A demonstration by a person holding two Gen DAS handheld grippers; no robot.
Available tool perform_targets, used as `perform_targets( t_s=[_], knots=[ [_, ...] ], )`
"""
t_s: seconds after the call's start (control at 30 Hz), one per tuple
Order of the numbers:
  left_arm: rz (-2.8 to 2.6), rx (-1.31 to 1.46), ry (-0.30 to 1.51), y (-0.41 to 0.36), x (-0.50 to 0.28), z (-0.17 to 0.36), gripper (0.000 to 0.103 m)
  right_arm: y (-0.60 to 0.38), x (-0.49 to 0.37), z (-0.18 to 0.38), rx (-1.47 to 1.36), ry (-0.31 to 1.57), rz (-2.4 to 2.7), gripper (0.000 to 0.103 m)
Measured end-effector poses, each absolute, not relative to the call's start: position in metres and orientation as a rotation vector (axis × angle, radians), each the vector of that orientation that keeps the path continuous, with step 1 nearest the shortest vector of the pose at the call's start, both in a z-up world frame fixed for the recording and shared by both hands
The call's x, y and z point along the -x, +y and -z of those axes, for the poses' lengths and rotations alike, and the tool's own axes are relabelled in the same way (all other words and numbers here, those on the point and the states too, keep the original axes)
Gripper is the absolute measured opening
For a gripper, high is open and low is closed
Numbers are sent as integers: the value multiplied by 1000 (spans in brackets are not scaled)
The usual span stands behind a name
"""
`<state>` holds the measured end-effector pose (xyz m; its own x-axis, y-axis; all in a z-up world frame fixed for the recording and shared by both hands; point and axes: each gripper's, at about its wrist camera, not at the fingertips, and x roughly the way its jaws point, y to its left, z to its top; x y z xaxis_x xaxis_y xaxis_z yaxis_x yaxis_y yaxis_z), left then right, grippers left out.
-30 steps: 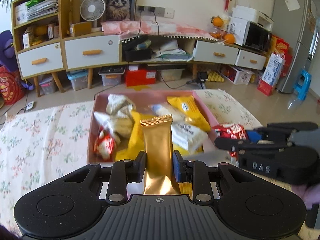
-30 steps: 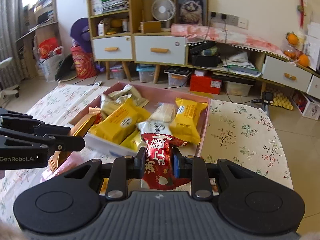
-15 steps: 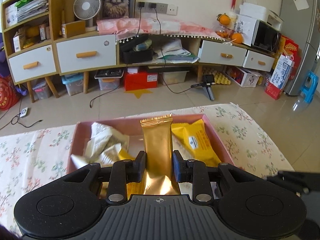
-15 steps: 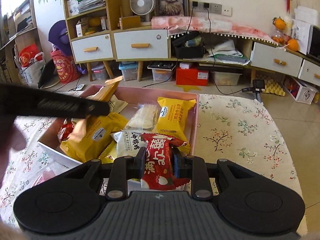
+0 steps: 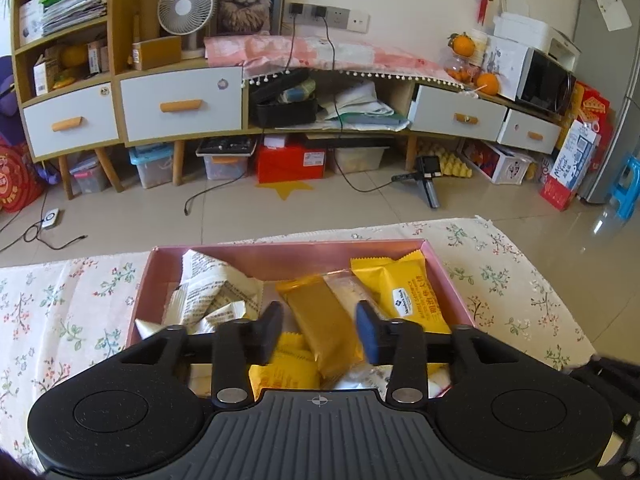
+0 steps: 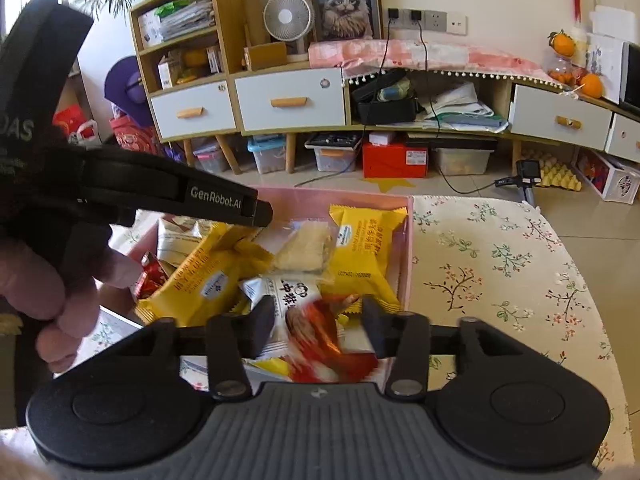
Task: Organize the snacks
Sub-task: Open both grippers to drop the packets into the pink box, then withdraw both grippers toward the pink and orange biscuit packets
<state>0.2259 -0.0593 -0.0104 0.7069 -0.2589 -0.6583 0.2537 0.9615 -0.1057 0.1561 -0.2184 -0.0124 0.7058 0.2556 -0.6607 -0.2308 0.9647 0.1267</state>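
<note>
Now both tools release over the pink box (image 5: 448, 276): left tool (image 5: 320, 332) spreading, gold bar (image 5: 320, 320) loose between its fingers; right tool (image 6: 318, 326) spreading, red packet (image 6: 320, 340) dropping. Best hold steady until each packet settles inside.

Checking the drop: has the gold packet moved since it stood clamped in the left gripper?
Yes. The gold packet has dropped from upright between the pads and lies tilted on the snacks inside the pink box. The left gripper is opening, its pads clear of the packet.
</note>
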Motion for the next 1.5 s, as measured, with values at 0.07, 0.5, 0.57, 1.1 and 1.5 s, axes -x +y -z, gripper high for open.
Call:
perform_targets(
  t_s=[0.07,0.5,0.57,1.1,1.5],
  knots=[
    [285,1,726,-58,-223,9,48,-219,-155,9,-34,723,-271,60],
    [253,37,733,-26,-181,6,67,-228,-151,1,-16,703,-272,77],
    [248,35,738,-21,-174,6,69,-229,-148,0,-11,702,-275,80],
    [237,-5,777,2,-108,3,84,-225,-124,-9,24,713,-290,90],
    [231,-50,766,15,-70,11,96,-217,-103,-10,70,720,-330,97]
  ],
)
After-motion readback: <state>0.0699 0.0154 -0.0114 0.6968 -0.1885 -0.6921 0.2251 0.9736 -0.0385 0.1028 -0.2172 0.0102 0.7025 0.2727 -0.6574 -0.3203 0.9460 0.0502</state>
